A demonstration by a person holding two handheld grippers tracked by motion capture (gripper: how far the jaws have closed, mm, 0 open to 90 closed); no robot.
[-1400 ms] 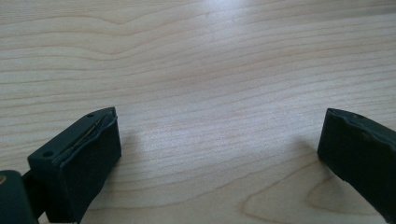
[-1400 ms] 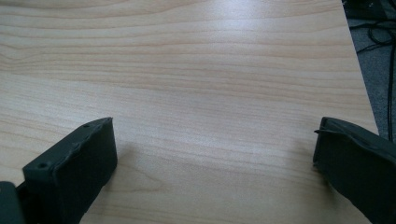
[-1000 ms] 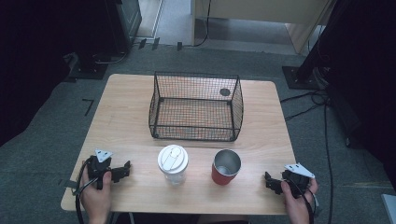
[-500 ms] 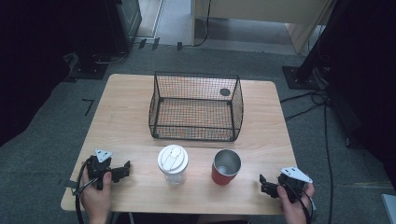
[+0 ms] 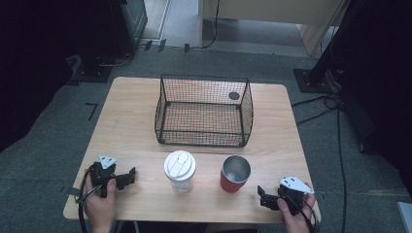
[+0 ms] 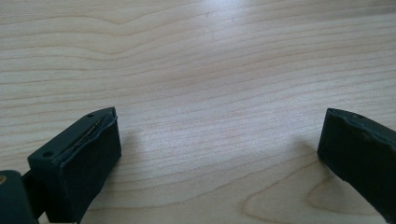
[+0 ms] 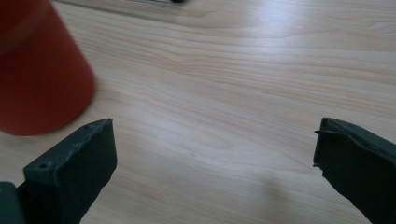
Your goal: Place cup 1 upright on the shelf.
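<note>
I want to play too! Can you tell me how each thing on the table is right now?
Basket: upright, open on top, empty.
Clear cup: standing, white lid on.
Red cup: standing, no lid, looks empty.
Left claw: open, holding nothing.
Right claw: open, holding nothing.

Dim surroundings, soft glare on table (image 5: 136,121), red cup (image 7: 37,74) blurred

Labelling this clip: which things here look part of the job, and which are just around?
Likely job items: wire basket, lidded clear cup, red cup, left gripper and right gripper, both open.

Just around: cables on the floor, dark stand base.
</note>
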